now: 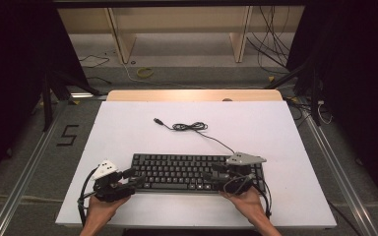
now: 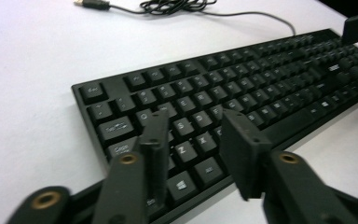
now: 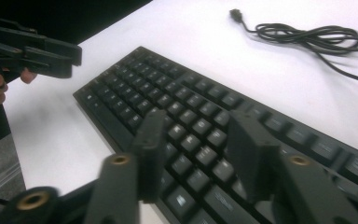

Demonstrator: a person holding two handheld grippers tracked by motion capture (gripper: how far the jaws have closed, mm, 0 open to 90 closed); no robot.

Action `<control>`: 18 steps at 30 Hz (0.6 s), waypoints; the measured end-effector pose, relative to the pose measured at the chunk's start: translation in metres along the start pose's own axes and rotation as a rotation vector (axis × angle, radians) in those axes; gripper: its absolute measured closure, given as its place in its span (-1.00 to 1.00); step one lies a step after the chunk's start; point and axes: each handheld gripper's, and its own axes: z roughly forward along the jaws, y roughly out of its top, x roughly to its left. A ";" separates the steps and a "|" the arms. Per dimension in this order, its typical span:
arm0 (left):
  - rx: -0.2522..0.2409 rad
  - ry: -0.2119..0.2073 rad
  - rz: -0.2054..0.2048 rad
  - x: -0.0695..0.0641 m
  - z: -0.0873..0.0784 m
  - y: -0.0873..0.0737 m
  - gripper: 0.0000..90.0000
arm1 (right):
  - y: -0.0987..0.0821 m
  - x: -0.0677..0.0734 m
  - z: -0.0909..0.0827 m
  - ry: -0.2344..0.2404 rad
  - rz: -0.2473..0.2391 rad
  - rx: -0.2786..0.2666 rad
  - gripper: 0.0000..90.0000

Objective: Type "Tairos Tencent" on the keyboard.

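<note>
A black keyboard lies near the front of the white tabletop, its cable coiled behind it and ending in a USB plug. My left gripper is at the keyboard's left end, jaws apart over the keys with nothing pinched between them. My right gripper hovers over the right part of the keyboard, jaws also apart above the keys. The left gripper view has the keyboard running away to the right. A hand holds each gripper from the near edge.
The coiled cable lies on the white surface behind the keyboard. A wooden strip edges the table's far side. Beyond it are wooden shelving legs and loose cords on the floor. Dark stands flank the table on both sides.
</note>
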 end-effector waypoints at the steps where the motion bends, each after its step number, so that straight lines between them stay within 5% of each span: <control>1: 0.000 0.000 0.000 0.000 0.000 0.000 0.70 | 0.005 0.004 0.010 0.004 -0.007 0.019 0.56; 2: 0.017 0.009 0.002 0.001 0.001 -0.001 0.70 | 0.005 0.004 0.010 0.004 -0.007 0.019 0.75; 3: 0.017 0.009 0.002 0.001 0.001 -0.001 0.86 | 0.005 0.004 0.010 0.004 -0.007 0.019 0.75; 5: 0.017 0.009 0.002 0.001 0.001 -0.001 0.86 | 0.008 0.007 0.018 0.009 -0.007 0.035 0.88; 10: 0.017 0.009 0.002 0.001 0.001 -0.001 0.86 | 0.008 0.007 0.018 0.009 -0.007 0.035 0.88; 11: 0.071 0.018 0.015 0.003 0.009 -0.001 0.86 | 0.008 0.007 0.018 0.009 -0.007 0.035 0.88; 12: 0.071 0.018 0.015 0.003 0.009 -0.001 0.97 | 0.008 0.007 0.018 0.009 -0.007 0.035 0.88; 13: 0.071 0.018 0.015 0.003 0.009 -0.001 0.97 | 0.028 0.022 0.073 0.025 -0.019 0.120 0.88; 18: 0.074 0.019 0.012 0.003 0.009 -0.001 0.97 | 0.029 0.023 0.077 0.025 -0.025 0.123 1.00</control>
